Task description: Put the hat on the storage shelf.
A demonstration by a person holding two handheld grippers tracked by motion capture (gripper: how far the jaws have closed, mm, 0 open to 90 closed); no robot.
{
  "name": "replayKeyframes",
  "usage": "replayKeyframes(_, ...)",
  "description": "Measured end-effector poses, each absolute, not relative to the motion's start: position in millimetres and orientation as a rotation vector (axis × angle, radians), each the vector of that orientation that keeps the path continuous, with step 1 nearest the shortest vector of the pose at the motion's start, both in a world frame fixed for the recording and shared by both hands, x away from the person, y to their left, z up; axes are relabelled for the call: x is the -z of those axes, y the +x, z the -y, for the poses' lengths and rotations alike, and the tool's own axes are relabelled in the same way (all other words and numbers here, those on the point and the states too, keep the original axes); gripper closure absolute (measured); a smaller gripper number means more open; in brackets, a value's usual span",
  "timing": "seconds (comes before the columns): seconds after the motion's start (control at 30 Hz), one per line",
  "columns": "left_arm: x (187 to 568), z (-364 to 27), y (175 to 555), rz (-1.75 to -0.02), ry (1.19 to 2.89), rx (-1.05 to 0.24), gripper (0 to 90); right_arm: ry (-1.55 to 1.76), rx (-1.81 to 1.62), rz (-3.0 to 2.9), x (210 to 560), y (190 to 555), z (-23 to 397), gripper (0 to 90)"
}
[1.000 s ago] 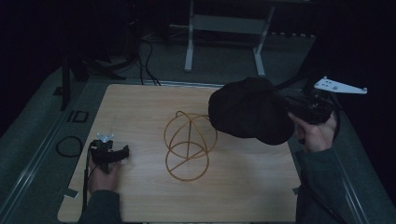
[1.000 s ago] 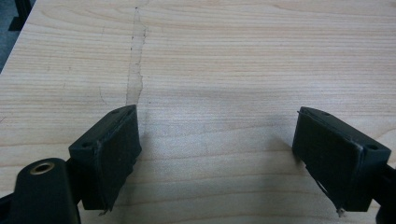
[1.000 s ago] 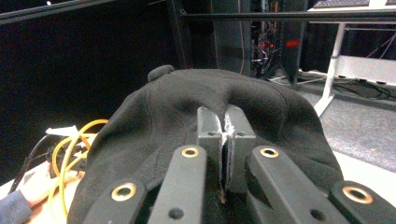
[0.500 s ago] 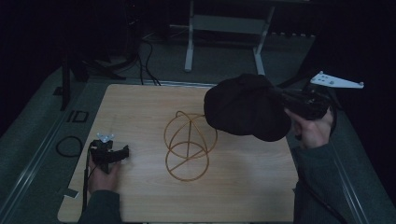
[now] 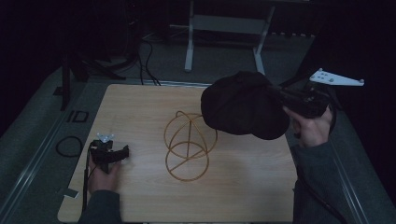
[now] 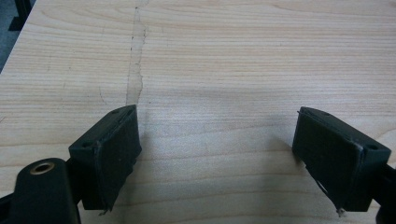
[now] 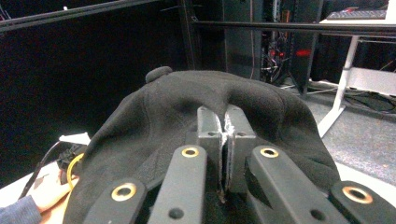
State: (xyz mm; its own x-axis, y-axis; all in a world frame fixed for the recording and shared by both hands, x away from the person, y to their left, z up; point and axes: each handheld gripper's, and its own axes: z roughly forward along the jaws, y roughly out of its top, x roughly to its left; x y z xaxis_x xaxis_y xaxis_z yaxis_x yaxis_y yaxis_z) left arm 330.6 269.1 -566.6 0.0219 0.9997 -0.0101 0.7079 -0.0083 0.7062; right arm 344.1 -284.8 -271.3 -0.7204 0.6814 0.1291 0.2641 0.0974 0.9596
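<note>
A black cloth cap point(image 5: 243, 105) hangs in the air over the right side of the wooden table point(image 5: 140, 107), above and to the right of a gold wire stand point(image 5: 189, 144) made of crossed hoops on a ring base. My right gripper point(image 5: 278, 93) is shut on the cap's edge; in the right gripper view its jaws point(image 7: 225, 116) pinch a fold of the cap point(image 7: 177, 107), which drapes away in front. My left gripper point(image 5: 109, 154) rests on the table at the left, and its jaws point(image 6: 217, 149) stand open over bare wood.
A grey three-cornered plate point(image 5: 336, 78) sticks out above the right gripper. Behind the table stands a white desk frame point(image 5: 189, 42), and cables lie on the grey floor, one coiled at the left point(image 5: 70, 145). The table's near edge runs just past both hands.
My right gripper has carried the cap a little to the left, closer over the wire stand. The left gripper has stayed where it was.
</note>
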Motion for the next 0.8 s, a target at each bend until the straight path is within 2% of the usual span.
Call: replayKeyframes(0.8,566.6,-269.1,330.6,-1.74,1.771,-0.709,14.7,0.888,-1.687,-2.05,264.8,347.2,264.7,87.2)
